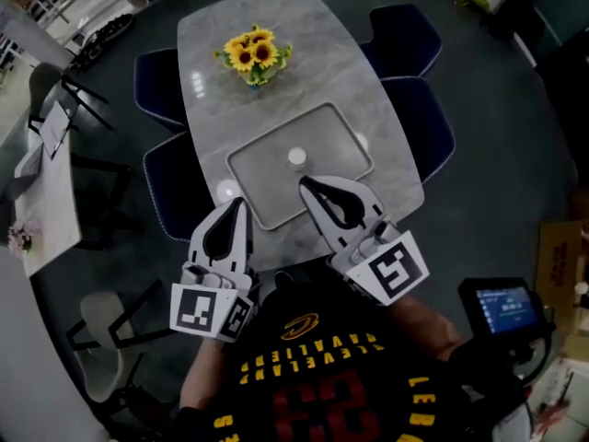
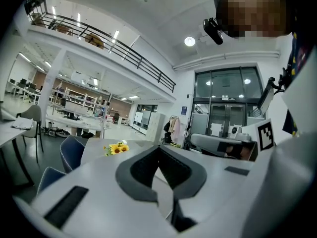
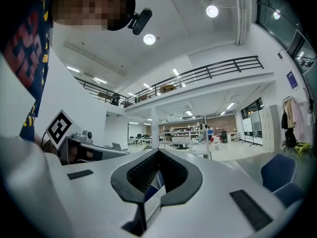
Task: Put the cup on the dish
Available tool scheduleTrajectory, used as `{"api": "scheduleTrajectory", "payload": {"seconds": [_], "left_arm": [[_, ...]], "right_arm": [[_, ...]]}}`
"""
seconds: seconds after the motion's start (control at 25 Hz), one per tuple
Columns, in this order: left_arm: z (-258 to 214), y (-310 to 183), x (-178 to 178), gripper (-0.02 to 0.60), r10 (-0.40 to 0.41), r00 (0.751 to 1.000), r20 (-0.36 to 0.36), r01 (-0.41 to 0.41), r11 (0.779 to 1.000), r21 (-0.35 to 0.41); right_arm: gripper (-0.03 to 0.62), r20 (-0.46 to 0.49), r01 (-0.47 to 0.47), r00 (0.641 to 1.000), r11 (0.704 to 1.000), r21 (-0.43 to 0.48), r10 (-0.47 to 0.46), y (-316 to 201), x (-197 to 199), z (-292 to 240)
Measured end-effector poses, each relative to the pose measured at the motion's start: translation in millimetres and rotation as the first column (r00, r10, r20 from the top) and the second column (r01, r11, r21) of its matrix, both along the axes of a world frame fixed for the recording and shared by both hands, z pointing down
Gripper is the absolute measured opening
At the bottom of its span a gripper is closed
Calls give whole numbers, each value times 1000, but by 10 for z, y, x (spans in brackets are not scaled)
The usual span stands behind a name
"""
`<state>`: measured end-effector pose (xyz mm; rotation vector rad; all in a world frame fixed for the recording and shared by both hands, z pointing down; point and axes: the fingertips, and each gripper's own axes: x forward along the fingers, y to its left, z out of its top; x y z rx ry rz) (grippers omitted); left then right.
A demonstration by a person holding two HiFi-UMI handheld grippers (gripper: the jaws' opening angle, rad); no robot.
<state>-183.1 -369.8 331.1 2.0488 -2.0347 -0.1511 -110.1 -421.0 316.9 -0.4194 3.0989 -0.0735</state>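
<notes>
Both tools are empty: the left gripper (image 1: 237, 203) and the right gripper (image 1: 304, 184) each have their jaws pressed together. The small white cup (image 1: 296, 158) stands near the middle of the grey rectangular dish (image 1: 258, 168) on the marble table (image 1: 212, 35). The right gripper's tips are just beside the cup at its 6 o'clock, the left's at its 7 o'clock by the dish's rim. A bunch of sunflowers (image 1: 253, 53) stands at the table's 12 o'clock

I hold my left gripper (image 1: 238, 203) just beside my right gripper (image 1: 305, 185), tips pointing forward, the right slightly ahead. Both have jaws pressed together, nothing between them.
</notes>
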Motion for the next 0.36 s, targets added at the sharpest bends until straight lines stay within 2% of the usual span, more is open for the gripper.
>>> {"api": "scheduleTrajectory", "payload": {"seconds": [0.36], "left_arm": [[150, -90, -106, 2, -42, 999, 13, 43, 998, -50]], "right_arm": [[8, 15, 54, 998, 999, 3, -54, -142, -167, 91]]}}
